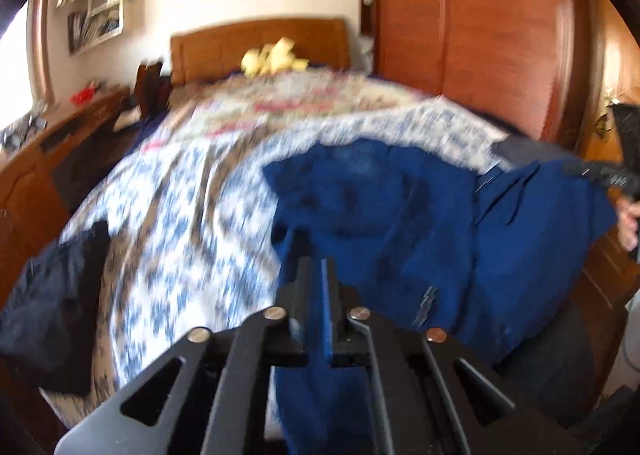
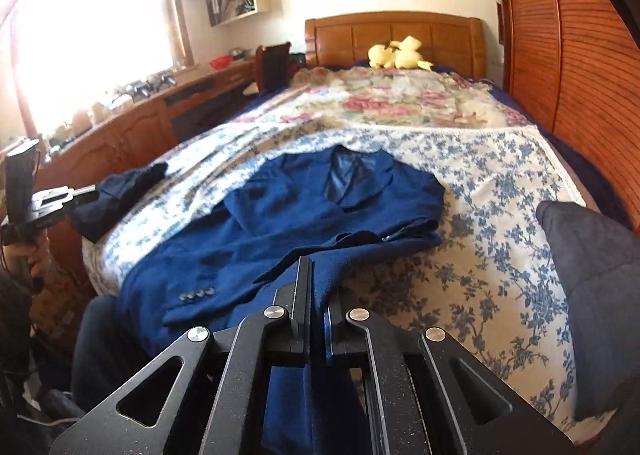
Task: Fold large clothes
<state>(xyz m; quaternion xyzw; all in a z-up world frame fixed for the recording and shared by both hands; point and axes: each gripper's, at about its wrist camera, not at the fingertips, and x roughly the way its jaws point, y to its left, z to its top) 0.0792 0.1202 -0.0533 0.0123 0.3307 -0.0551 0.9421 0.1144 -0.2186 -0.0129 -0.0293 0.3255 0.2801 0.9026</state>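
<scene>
A blue suit jacket (image 2: 304, 215) lies front up on the bed, collar toward the headboard, one sleeve folded across its front. In the right wrist view my right gripper (image 2: 318, 279) is shut on the jacket's near hem, with blue cloth pinched between its fingers and hanging below them. The left wrist view is blurred by motion. There the left gripper (image 1: 316, 267) is shut on another part of the jacket (image 1: 380, 207), a strip of blue fabric showing between its fingers. The near edge of the jacket is lifted off the bed.
The bed carries a blue floral cover (image 2: 500, 183) with a pink floral blanket behind it. A dark garment (image 2: 116, 203) lies at the bed's left edge and a grey cushion (image 2: 592, 287) at the right. A yellow plush (image 2: 398, 53) sits by the headboard. A wooden wardrobe (image 2: 580, 55) stands on the right and a sideboard (image 2: 140, 127) on the left.
</scene>
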